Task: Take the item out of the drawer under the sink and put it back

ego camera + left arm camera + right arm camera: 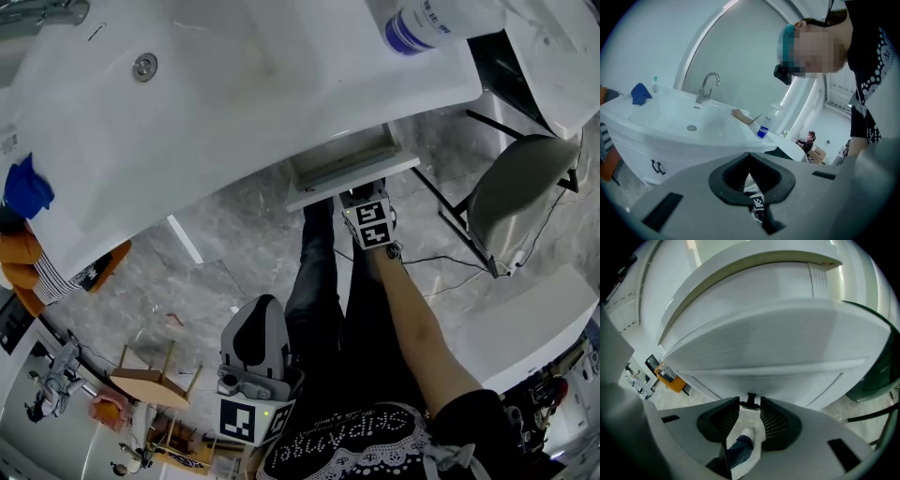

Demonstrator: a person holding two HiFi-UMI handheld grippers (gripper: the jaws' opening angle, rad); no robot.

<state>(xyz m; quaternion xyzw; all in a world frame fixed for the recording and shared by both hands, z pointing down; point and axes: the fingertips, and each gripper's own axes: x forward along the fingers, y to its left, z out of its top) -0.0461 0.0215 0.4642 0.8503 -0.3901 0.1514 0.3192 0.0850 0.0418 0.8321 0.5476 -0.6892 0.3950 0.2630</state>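
The white drawer (pixel 349 174) under the sink (pixel 234 84) stands a little way out; I make out nothing inside it. My right gripper (pixel 363 195) is at the drawer's front. In the right gripper view the curved white drawer front (pixel 778 348) fills the frame, and a small black knob (pixel 751 400) sits between the tips of my right gripper (pixel 750 402), which is shut on it. My left gripper (pixel 255 342) hangs low by the person's legs, away from the drawer. The tips of my left gripper (pixel 749 155) meet with nothing between them.
A blue cloth (pixel 26 187) lies on the sink's left rim, and a blue-capped bottle (pixel 422 23) stands at its right. A faucet (pixel 707 86) rises at the back. A grey chair (pixel 520 192) stands to the right, and a small wooden stool (pixel 150 380) at lower left.
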